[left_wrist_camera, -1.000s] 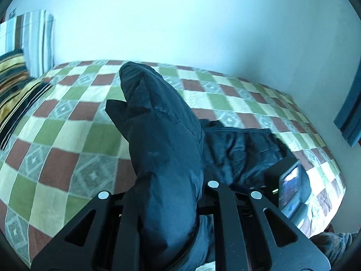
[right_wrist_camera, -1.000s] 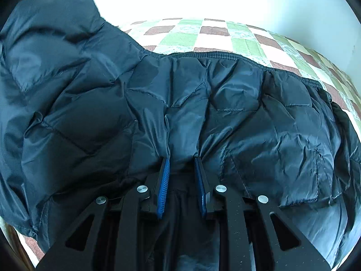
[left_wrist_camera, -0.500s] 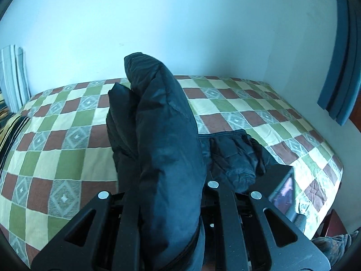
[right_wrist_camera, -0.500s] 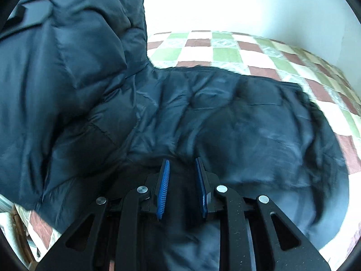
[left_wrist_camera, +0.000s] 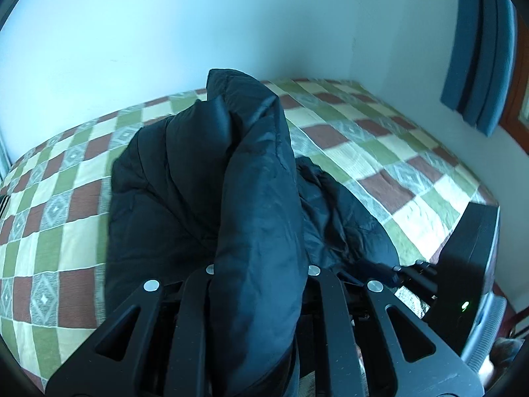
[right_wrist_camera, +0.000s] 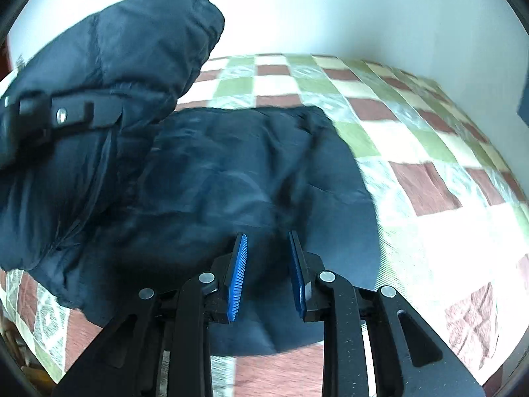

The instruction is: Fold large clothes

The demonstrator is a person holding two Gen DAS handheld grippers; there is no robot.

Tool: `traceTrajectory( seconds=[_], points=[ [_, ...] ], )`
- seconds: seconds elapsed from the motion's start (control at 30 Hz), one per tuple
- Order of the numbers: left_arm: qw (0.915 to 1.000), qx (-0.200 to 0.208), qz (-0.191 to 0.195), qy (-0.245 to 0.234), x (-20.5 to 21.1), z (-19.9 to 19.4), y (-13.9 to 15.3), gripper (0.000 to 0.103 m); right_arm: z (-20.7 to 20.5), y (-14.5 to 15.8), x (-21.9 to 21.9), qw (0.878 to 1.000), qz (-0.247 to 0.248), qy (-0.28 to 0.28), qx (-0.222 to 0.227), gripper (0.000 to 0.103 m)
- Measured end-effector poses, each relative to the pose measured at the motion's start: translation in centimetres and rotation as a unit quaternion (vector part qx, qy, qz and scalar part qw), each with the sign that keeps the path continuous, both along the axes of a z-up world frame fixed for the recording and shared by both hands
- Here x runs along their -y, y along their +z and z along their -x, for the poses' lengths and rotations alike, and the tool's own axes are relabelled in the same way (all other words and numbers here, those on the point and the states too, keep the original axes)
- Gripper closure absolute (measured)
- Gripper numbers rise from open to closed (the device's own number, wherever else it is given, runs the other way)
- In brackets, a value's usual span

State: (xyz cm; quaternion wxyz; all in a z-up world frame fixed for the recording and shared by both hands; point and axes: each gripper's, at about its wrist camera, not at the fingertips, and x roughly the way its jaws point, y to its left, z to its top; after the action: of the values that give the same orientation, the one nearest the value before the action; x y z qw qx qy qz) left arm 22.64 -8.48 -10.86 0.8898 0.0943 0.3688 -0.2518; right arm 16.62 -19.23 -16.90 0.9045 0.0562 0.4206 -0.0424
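A dark navy quilted puffer jacket (left_wrist_camera: 185,178) lies bunched on the checked bedspread (left_wrist_camera: 390,152). My left gripper (left_wrist_camera: 261,268) is shut on a thick fold of the jacket, which rises between its fingers and hides the pads. In the right wrist view the jacket (right_wrist_camera: 231,182) spreads below my right gripper (right_wrist_camera: 267,264), whose blue pads (right_wrist_camera: 238,274) stand apart over the fabric with a fold between them. The left gripper (right_wrist_camera: 59,115) shows at upper left, holding the raised part.
The bed meets a pale wall at the back. A blue curtain (left_wrist_camera: 479,49) hangs at the right. The right gripper's body (left_wrist_camera: 463,264) with a green light sits at the bed's right edge. Bare bedspread (right_wrist_camera: 429,165) lies to the right of the jacket.
The left gripper has carried the raised fold to the right and the view has swung right. The jacket body has bunched up and drawn in, and more bedspread now shows on its right.
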Motion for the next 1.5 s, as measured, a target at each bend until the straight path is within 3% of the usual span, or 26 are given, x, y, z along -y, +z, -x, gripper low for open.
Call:
traceTrajectory(
  seconds=[0.2, 0.43, 0.57, 0.97, 1.17, 1.27, 1.3, 1.5],
  points=[
    [0.9992, -0.016, -0.023, -0.028, 4.1, 0.8, -2.8, 0.089, 0.8, -1.4, 2.5, 1.000, -0.011, -0.021, -0.013, 0.077],
    [0.9985, -0.021, -0.038, -0.035, 6.6, 1.2, -5.4, 0.089, 1.4, -2.9, 3.2, 0.999, -0.013, -0.028, -0.023, 0.061],
    [0.9986, -0.020, -0.038, -0.032, 6.9, 1.3, -6.1, 0.089, 1.3, -3.7, 3.5, 0.999, -0.010, -0.027, -0.024, 0.060],
    [0.9977, 0.005, -0.059, -0.033, 7.7, 2.2, -7.1, 0.089, 1.8, -3.2, 4.6, 0.999, -0.022, -0.033, -0.024, 0.050],
    [0.9987, 0.002, -0.046, -0.020, 7.1, 2.4, -6.0, 0.088, 1.8, -3.1, 4.4, 0.999, -0.010, -0.032, -0.028, 0.049],
    [0.9991, 0.010, -0.040, -0.008, 6.5, 3.0, -4.3, 0.080, 1.8, -3.1, 4.3, 0.999, -0.004, -0.033, -0.030, 0.048],
    [0.9993, 0.011, -0.036, -0.005, 6.2, 3.2, -3.8, 0.072, 1.7, -3.1, 4.3, 0.999, -0.002, -0.033, -0.030, 0.047],
    [0.9997, 0.017, 0.020, 0.003, 3.2, 5.1, 0.6, 0.053, 1.7, -3.0, 4.2, 0.999, 0.009, -0.034, -0.032, 0.045]
  ],
)
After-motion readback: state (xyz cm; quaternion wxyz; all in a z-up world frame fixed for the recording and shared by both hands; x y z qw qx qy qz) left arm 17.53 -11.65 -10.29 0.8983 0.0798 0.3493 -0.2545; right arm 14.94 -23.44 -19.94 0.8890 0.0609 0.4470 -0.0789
